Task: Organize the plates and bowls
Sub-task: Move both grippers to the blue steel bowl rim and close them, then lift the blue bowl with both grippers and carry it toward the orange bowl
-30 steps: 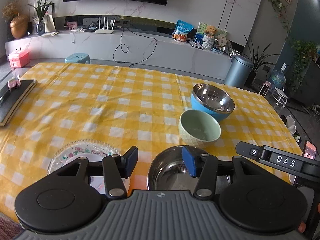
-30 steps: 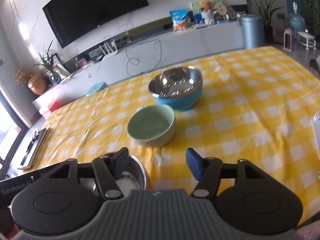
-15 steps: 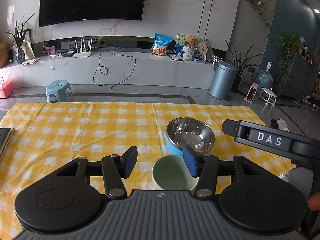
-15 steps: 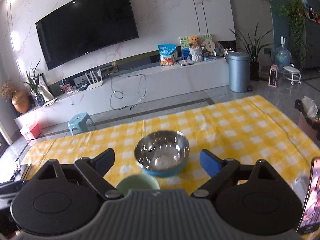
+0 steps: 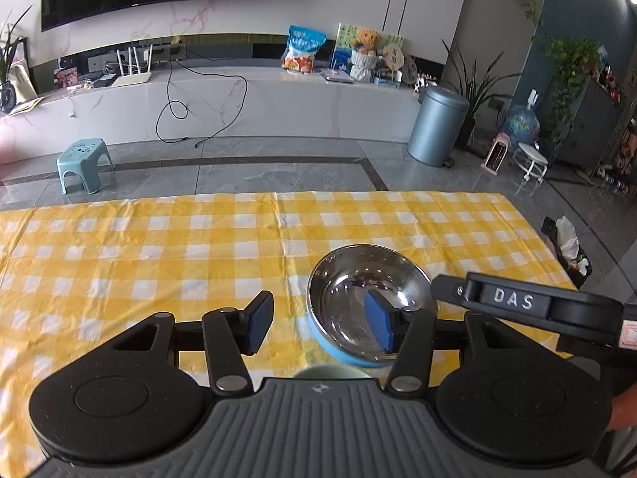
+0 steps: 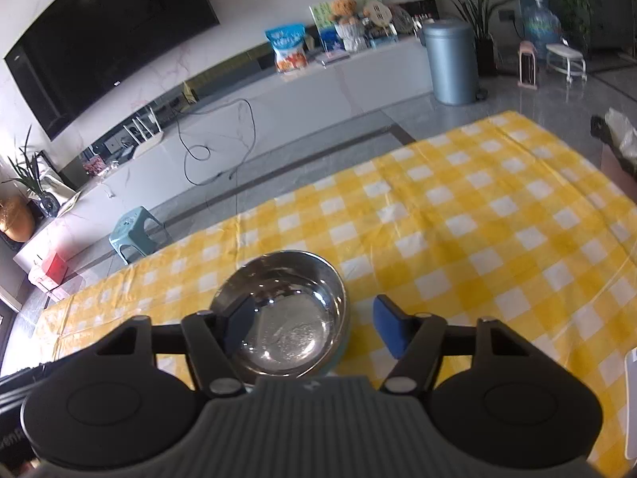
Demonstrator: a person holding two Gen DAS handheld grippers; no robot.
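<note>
A blue bowl with a steel inside (image 5: 358, 298) (image 6: 290, 318) stands on the yellow checked tablecloth (image 5: 159, 247) (image 6: 477, 207). My left gripper (image 5: 320, 322) is open and empty, and its right finger hangs over the bowl's near side. My right gripper (image 6: 314, 328) is open and empty, and its jaws stand either side of the bowl from above. A sliver of the pale green bowl (image 5: 332, 372) shows at the left gripper's body. The right gripper's arm marked DAS (image 5: 517, 304) crosses the left wrist view.
Past the table's far edge is a grey tiled floor with a small teal stool (image 5: 81, 163) (image 6: 135, 231) and a grey bin (image 5: 436, 123) (image 6: 452, 61). A long white TV bench (image 5: 239, 99) runs along the wall.
Both grippers have moved forward towards the steel-lined bowl. The green bowl has slipped almost out of both views; the plate and small steel bowl are out of view.
</note>
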